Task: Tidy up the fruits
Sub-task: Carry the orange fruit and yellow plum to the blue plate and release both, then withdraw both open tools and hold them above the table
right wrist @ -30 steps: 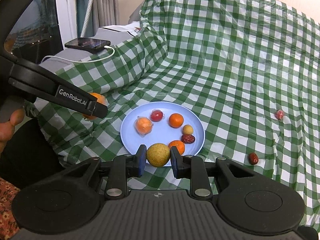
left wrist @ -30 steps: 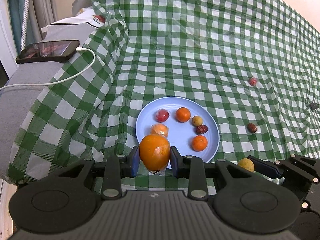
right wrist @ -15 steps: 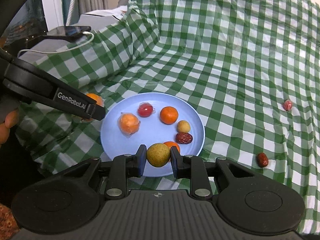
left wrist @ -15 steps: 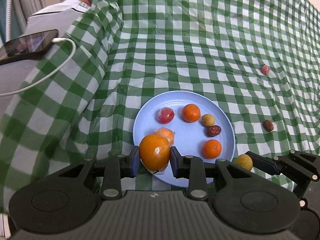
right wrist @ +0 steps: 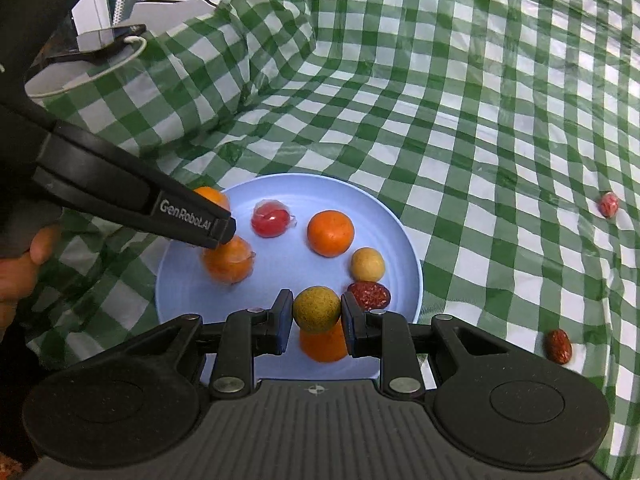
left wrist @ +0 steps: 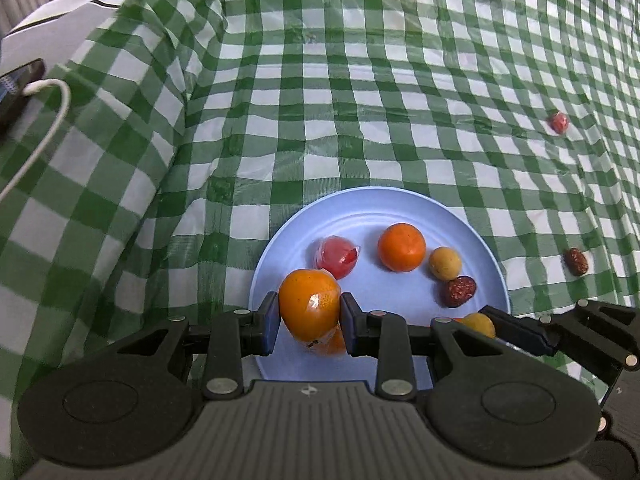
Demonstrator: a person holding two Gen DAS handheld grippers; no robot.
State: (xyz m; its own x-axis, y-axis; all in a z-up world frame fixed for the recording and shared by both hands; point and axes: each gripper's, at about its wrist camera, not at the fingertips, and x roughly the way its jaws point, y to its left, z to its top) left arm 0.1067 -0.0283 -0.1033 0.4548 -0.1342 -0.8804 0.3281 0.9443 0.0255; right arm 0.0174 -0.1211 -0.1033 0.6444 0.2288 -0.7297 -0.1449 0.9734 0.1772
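A light blue plate (left wrist: 400,212) (right wrist: 404,240) lies on the green checked cloth. It holds a wrapped red fruit (left wrist: 336,254), an orange (left wrist: 401,247), a small yellow fruit (left wrist: 445,263), a red date (left wrist: 459,291) and a wrapped orange (right wrist: 228,260). My left gripper (left wrist: 309,316) is shut on a large orange (left wrist: 310,304) above the plate's near left part. My right gripper (right wrist: 316,312) is shut on a yellow-green fruit (right wrist: 317,309) above the plate's near edge, over another orange (right wrist: 324,346).
Off the plate to the right lie a red date (left wrist: 576,261) (right wrist: 559,346) and a wrapped red fruit (left wrist: 559,122) (right wrist: 608,205). A phone (right wrist: 104,38) with a white cable (left wrist: 44,120) lies at the far left on a grey surface.
Both grippers have moved forward over the plate, each still holding its fruit. The plate looms larger in both views.
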